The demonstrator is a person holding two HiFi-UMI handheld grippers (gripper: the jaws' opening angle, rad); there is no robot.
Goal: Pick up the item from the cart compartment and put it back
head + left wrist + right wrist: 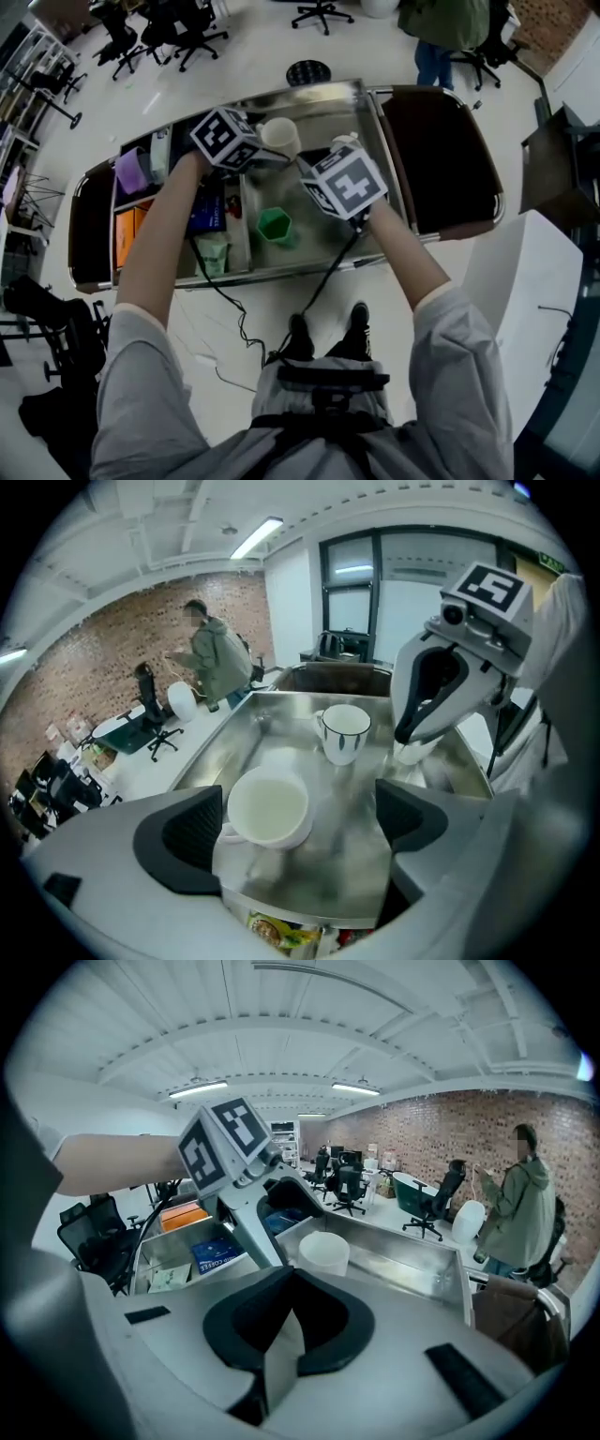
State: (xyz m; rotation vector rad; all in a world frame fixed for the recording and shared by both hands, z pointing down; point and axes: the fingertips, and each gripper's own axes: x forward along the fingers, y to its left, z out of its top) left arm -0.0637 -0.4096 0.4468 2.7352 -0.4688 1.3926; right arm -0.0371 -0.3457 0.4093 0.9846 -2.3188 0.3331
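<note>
While left hand-held gripper [300,841] gapes | white mugs [270,808] [345,731]: two | green cup [274,225]: one

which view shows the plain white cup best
The left gripper view: the plain white cup sits large inside the open left claw, its inside visible. The head view shows it small beside that claw; the right gripper view shows only its side.

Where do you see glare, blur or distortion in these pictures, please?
Head view: glare on the steel tray along its far rim. Left gripper view: fisheye bending, white cup slightly smeared. Right gripper view: curved ceiling lines, dark rounded corners.
</note>
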